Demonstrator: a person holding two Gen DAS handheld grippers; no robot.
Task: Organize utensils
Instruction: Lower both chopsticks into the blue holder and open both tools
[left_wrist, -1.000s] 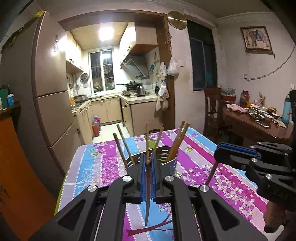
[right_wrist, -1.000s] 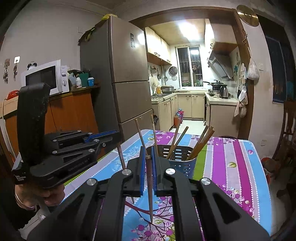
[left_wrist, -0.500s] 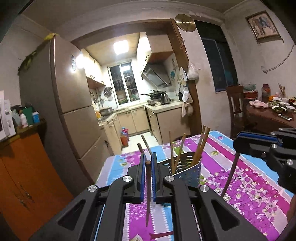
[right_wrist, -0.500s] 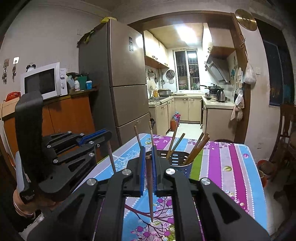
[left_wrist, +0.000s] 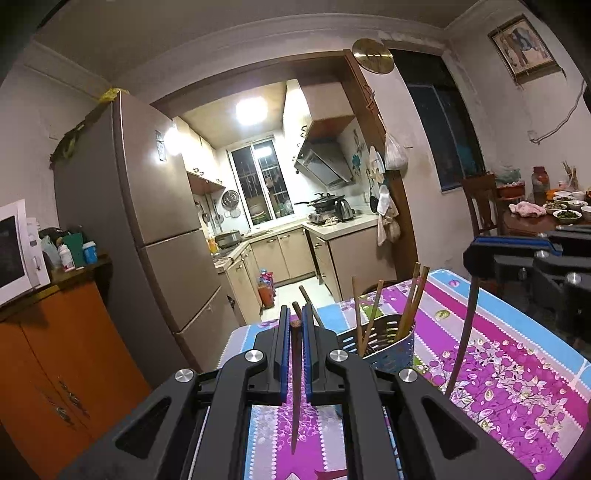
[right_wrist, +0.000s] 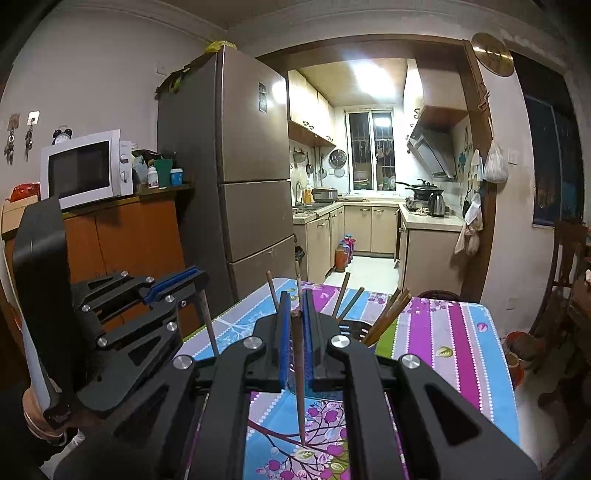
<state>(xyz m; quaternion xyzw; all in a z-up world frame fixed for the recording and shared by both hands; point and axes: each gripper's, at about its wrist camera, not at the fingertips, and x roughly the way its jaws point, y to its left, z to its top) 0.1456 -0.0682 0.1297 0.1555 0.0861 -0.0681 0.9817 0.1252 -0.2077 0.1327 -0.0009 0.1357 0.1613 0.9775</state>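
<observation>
Dark wooden chopstick (left_wrist: 295, 387) clamped between the blue pads of the left gripper (left_wrist: 294, 354), jaws narrow on it, stick near vertical with pointed tip hanging down over the near edge of the tabletop (left_wrist: 517, 369). Right gripper (right_wrist: 297, 350) same setup: jaws pinched on a second chopstick (right_wrist: 300, 391), tip down above the floral cloth near the table's near edge. In the left wrist view the right gripper sits at the right side, its stick dangling over the purple stripes. In the right wrist view the left gripper is at the left, beyond the table's left edge, stick hanging below it. Perforated metal utensil holder (left_wrist: 388, 343) stands on the tabletop toward the far end, straight ahead of both grippers, several chopsticks (left_wrist: 410, 302) leaning inside it. Fridge (right_wrist: 240, 184) and microwave (right_wrist: 85, 168) behind on the left.
</observation>
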